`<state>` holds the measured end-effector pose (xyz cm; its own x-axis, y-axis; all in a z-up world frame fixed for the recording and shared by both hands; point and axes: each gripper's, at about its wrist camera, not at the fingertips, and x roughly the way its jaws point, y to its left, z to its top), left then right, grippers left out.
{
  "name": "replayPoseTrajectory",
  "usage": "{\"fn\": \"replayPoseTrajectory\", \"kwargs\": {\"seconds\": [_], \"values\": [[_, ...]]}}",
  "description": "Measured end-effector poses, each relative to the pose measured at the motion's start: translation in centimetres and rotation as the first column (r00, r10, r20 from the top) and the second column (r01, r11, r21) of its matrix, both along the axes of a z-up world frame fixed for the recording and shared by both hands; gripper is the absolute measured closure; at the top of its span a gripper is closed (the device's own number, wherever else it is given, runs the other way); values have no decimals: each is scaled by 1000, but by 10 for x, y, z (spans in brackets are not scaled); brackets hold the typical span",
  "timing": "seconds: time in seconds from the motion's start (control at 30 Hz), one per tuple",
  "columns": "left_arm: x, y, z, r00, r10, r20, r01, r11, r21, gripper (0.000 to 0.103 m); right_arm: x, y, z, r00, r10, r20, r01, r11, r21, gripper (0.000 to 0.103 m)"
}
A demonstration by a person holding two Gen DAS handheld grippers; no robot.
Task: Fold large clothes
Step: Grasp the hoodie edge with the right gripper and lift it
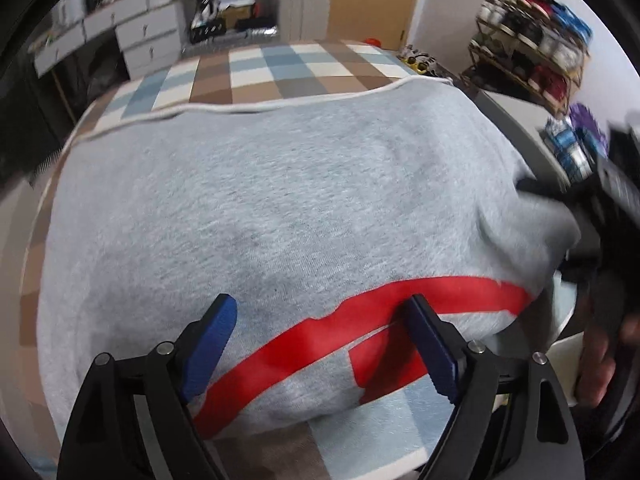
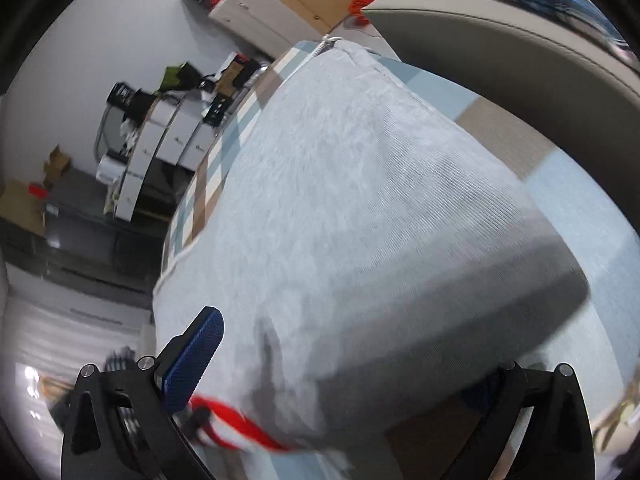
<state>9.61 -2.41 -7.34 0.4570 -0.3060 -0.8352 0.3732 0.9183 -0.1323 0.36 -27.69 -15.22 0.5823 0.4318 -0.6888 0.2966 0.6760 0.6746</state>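
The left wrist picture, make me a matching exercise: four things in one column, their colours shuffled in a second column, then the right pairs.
Things:
1. garment
2. stripe across the garment
3. finger pads of the left gripper
4. edging along the garment's far edge

Colours:
A. white
B. blue
C. grey
D. red

Pairs: 1-C, 2-D, 3-B, 4-A
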Motion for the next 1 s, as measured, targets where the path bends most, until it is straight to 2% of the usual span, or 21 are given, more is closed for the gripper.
{"fn": "replayPoseTrajectory", "kwargs": {"seconds": [0.1, 0.2, 0.27, 0.3, 0.37, 0.43, 0.47, 0.53, 0.57, 0.6, 0.67, 0.77, 0.83, 0.87, 0.9, 0.93, 1.0], "values": [[0, -3, -4, 999, -24, 30, 23, 999, 32, 15, 12, 2, -3, 999, -20, 26, 19, 999, 34, 0], [2, -4, -3, 998, -38, 41, 36, 998, 52, 13, 1, 13, -4, 991, -32, 129, 35, 999, -18, 0], [2, -4, -2, 999, -38, 36, 36, 998, 54, 13, -1, 23, -2, 990, 17, 139, -6, 997, -77, 0], [2, -5, -2, 999, -38, 37, 36, 998, 58, 13, 2, 28, -1, 989, 52, 141, -42, 997, -70, 0], [1, -7, -2, 998, -40, 44, 37, 997, 73, 13, 4, 26, -4, 984, 52, 169, -44, 998, -48, 4], [1, -9, -2, 998, -37, 49, 33, 996, 84, 13, 6, 18, -9, 987, 17, 159, -18, 1000, 3, 27], [1, -10, -3, 998, -36, 50, 32, 996, 87, 13, 5, 11, -13, 989, -9, 149, 4, 999, 38, 33], [1, -10, -2, 998, -38, 49, 34, 996, 85, 13, 4, -1, -23, 991, -47, 125, 31, 992, 125, 56], [1, -9, -2, 998, -37, 46, 33, 996, 80, 13, 3, -8, -28, 992, -60, 108, 42, 986, 159, 63], [1, -8, -1, 999, -35, 41, 32, 997, 71, 13, 3, -13, -31, 993, -66, 97, 48, 984, 174, 74], [1, -6, 2, 999, -38, 29, 37, 998, 60, 13, 1, -17, -36, 994, -60, 94, 41, 980, 195, 77], [-2, -1, 9, 998, -32, 57, 27, 996, 82, 13, -4, -13, -28, 992, -48, 115, 30, 988, 150, 81], [-4, 3, 14, 991, -13, 130, -5, 991, 136, 13, -8, -9, -19, 990, -41, 138, 26, 993, 111, 83], [-3, 6, 15, 979, 18, 203, -58, 979, 194, 13, -9, -7, -16, 988, -38, 152, 24, 995, 94, 84], [1, 8, 14, 970, 47, 237, -103, 968, 230, 13, -8, -3, -11, 986, -32, 166, 22, 998, 65, 84], [7, 10, 11, 970, 67, 235, -125, 962, 241, 13, -10, -2, -8, 984, -27, 175, 19, 999, 47, 85], [22, 15, 2, 986, 83, 147, -111, 975, 193, 13, -9, 2, -3, 982, -23, 188, 19, 1000, 23, 85]]}}
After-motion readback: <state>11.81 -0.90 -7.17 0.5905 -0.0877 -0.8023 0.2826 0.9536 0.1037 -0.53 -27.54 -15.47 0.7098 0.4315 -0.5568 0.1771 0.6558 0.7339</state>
